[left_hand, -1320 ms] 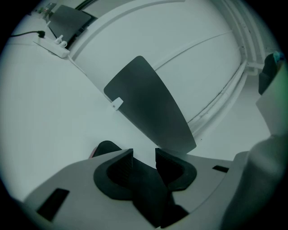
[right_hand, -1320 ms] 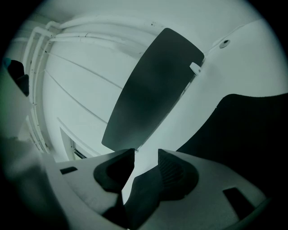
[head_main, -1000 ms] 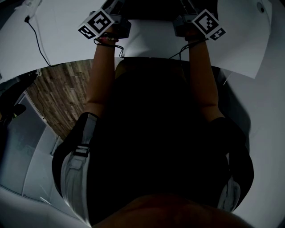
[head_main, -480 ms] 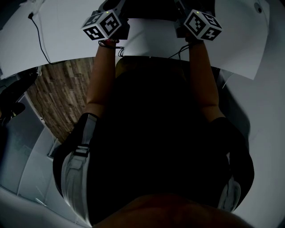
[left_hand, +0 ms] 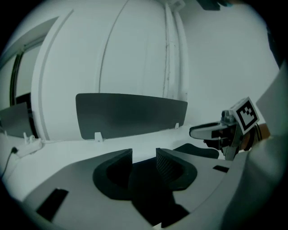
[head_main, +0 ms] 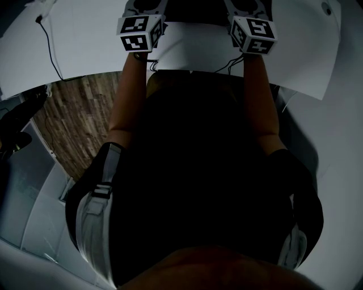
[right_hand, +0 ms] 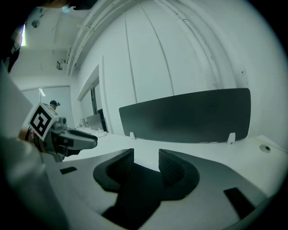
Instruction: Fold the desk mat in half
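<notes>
The desk mat (head_main: 195, 10) shows as a dark strip at the head view's top edge, between my two grippers on the white desk (head_main: 85, 45). My left gripper (head_main: 146, 7) and right gripper (head_main: 247, 7) reach forward side by side, their tips cut off by the frame. In its own view the left gripper (left_hand: 144, 157) has its jaws apart and opening. The right gripper (right_hand: 146, 157) also stands with a gap. Something dark fills the low part of each gap; I cannot tell whether it is mat. A dark patch (left_hand: 195, 149) lies under the right gripper (left_hand: 204, 131).
A dark divider panel (left_hand: 130, 114) stands upright across the desk's far side, also ahead of the right gripper as the panel (right_hand: 189, 117). A black cable (head_main: 48, 48) runs over the desk at the left. Wooden floor (head_main: 79, 119) shows below the desk's near edge.
Both grippers have turned so their marker cubes face squarer to the head camera. They have also shifted slightly forward toward the mat.
</notes>
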A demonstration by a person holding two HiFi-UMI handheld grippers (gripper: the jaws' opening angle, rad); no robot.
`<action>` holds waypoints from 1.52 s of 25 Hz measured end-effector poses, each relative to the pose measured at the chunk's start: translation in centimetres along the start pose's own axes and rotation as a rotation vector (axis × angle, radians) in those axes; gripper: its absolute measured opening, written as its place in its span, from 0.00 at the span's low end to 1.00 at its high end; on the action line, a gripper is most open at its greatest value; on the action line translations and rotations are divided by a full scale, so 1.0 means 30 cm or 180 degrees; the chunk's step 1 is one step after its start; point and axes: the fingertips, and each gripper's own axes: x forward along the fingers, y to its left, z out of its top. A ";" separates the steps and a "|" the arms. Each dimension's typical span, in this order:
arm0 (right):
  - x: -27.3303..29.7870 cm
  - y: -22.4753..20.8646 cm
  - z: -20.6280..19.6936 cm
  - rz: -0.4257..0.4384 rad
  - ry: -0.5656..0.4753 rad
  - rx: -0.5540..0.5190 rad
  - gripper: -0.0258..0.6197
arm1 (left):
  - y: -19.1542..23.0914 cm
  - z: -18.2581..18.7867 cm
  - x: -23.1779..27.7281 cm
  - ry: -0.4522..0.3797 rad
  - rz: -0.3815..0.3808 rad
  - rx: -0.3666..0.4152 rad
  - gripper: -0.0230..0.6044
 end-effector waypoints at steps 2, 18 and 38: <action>-0.007 0.003 0.003 -0.0009 -0.0022 -0.0147 0.29 | -0.014 0.000 0.001 0.0051 0.0046 0.0305 0.31; -0.023 0.143 -0.019 0.0119 0.0112 -0.1930 0.31 | -0.080 0.015 -0.024 0.0042 0.0142 0.1278 0.33; -0.129 0.331 0.263 0.0303 -0.0525 -0.2038 0.32 | -0.056 0.253 -0.275 -0.0498 0.0401 0.1641 0.33</action>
